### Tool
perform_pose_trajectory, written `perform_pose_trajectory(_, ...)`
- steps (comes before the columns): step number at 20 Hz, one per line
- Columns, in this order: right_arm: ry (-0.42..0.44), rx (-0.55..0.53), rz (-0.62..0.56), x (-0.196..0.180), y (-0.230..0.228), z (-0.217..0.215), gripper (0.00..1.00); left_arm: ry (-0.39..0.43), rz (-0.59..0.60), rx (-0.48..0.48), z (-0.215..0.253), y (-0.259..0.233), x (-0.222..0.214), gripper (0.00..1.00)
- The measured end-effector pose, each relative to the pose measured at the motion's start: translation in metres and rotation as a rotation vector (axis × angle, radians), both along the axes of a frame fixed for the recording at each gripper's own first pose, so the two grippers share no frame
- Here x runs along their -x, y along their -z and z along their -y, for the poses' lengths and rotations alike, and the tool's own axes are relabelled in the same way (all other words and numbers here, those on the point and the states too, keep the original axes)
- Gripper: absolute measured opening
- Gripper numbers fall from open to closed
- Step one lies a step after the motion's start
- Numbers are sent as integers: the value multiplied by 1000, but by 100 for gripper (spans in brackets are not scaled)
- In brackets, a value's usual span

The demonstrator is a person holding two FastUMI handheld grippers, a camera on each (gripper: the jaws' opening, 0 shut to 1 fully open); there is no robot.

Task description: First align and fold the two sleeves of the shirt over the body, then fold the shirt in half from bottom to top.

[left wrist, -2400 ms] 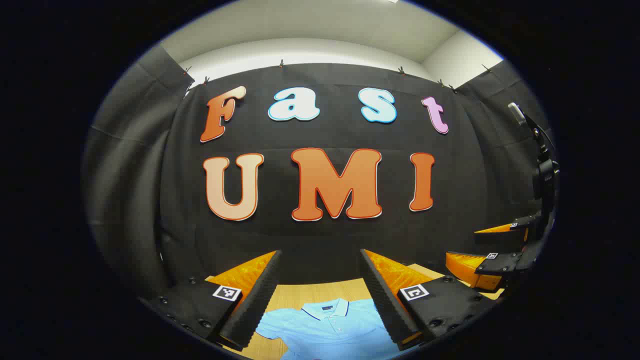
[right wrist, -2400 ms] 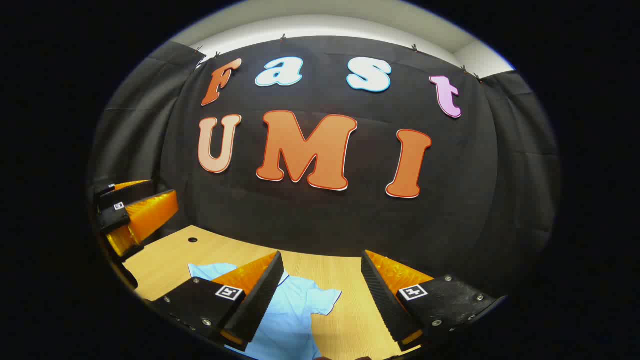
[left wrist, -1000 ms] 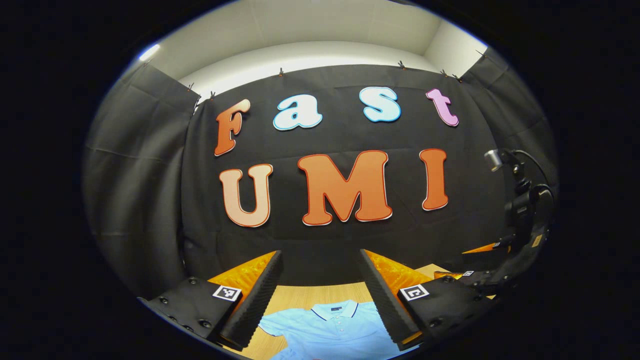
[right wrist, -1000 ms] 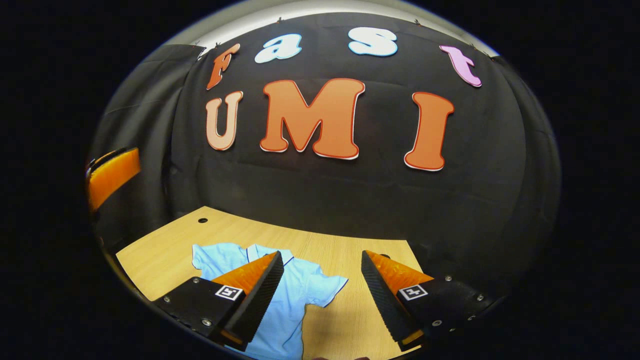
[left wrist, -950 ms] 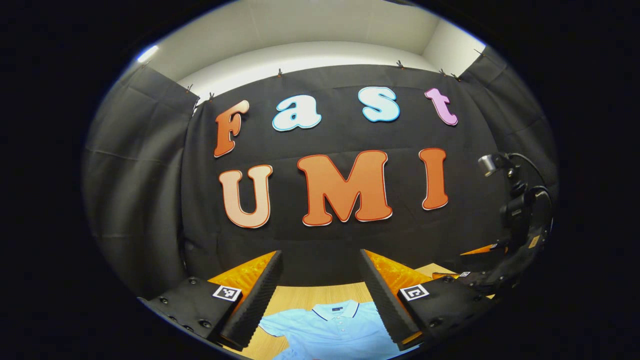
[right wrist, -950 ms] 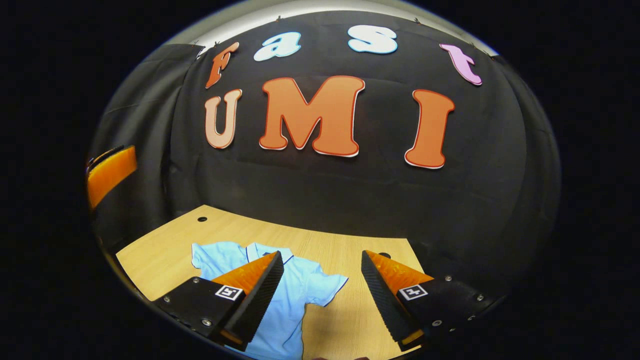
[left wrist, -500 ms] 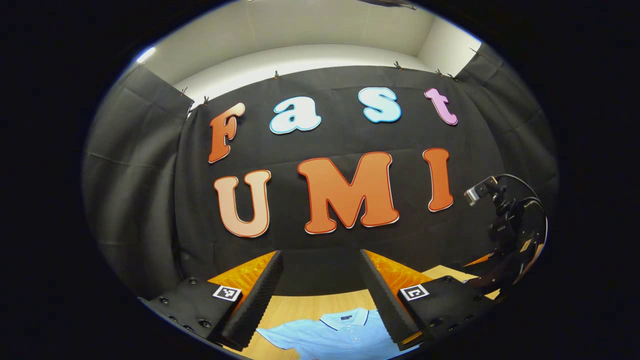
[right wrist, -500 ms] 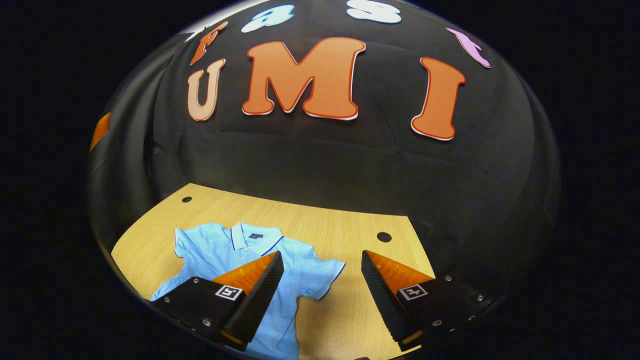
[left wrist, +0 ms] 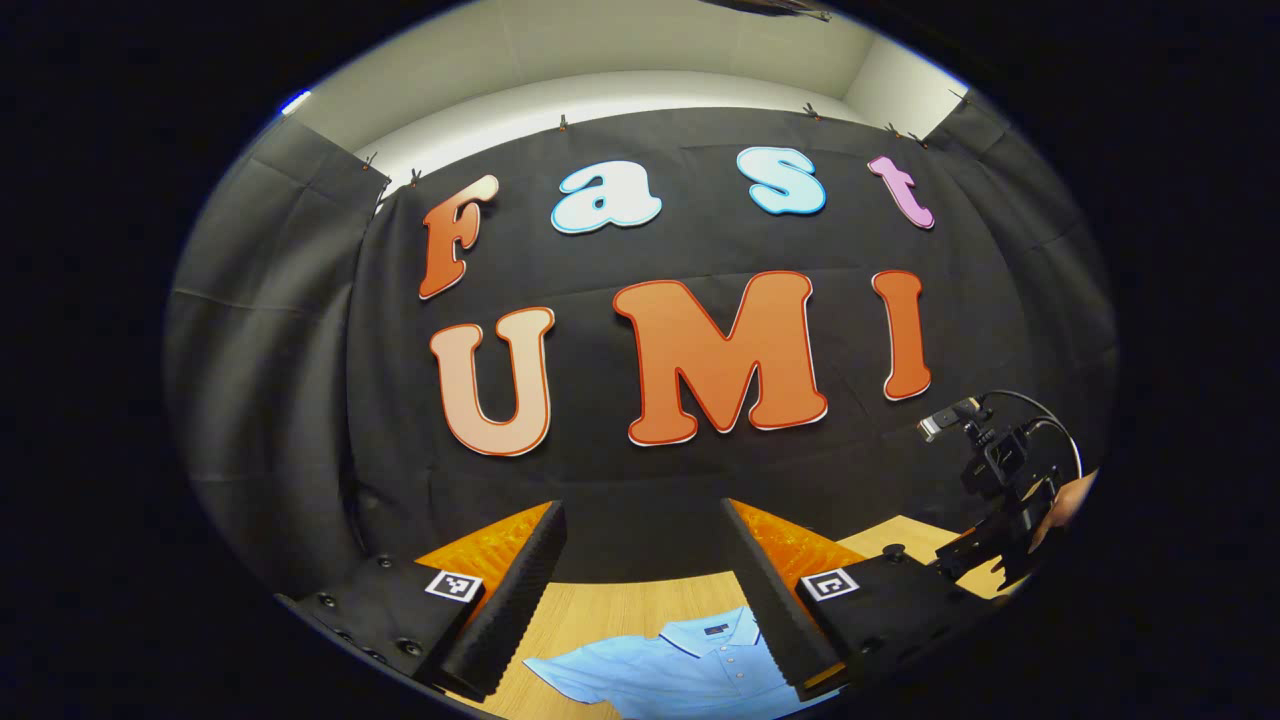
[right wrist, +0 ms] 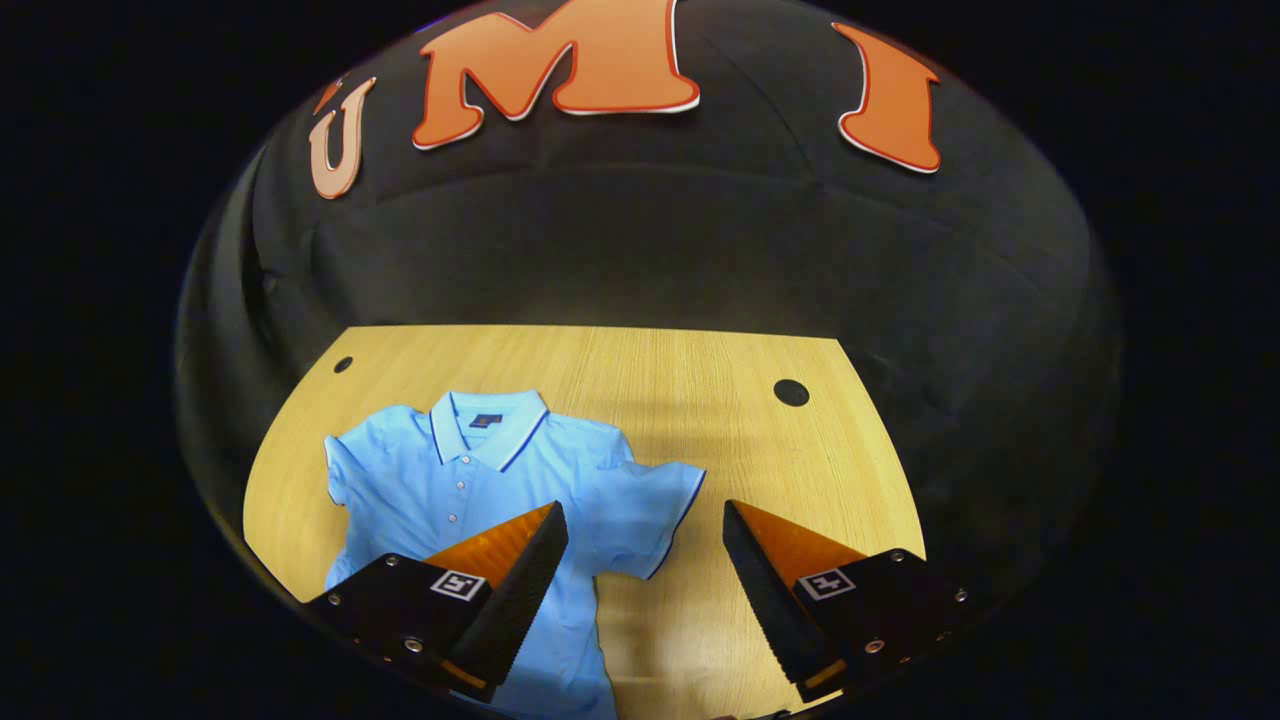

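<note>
Light-blue polo shirt (right wrist: 470, 480), flat, sleeves unfolded

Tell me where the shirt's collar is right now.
In the right gripper view the collar sits at the far end of the light blue shirt, on the left part of the wooden table, pointing toward the black cloth wall.

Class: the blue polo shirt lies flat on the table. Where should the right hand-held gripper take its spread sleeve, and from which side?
Grip the sleeve of the shirt at its piped cuff, coming from its outer side: that free edge lies flat on the table, facing the open right hand-held gripper.
</note>
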State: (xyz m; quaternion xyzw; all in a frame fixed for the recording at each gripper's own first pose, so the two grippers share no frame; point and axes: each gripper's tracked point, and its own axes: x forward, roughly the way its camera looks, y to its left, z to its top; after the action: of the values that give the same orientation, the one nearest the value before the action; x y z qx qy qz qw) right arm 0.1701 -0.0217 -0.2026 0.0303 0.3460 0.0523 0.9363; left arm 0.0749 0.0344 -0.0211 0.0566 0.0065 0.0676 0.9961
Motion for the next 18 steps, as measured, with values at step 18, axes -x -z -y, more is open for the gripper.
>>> perform_pose_trajectory(18, 64, 3, -431, -39, 140, -4, 85, -69, -89, -24, -34, 37, -26, 100)
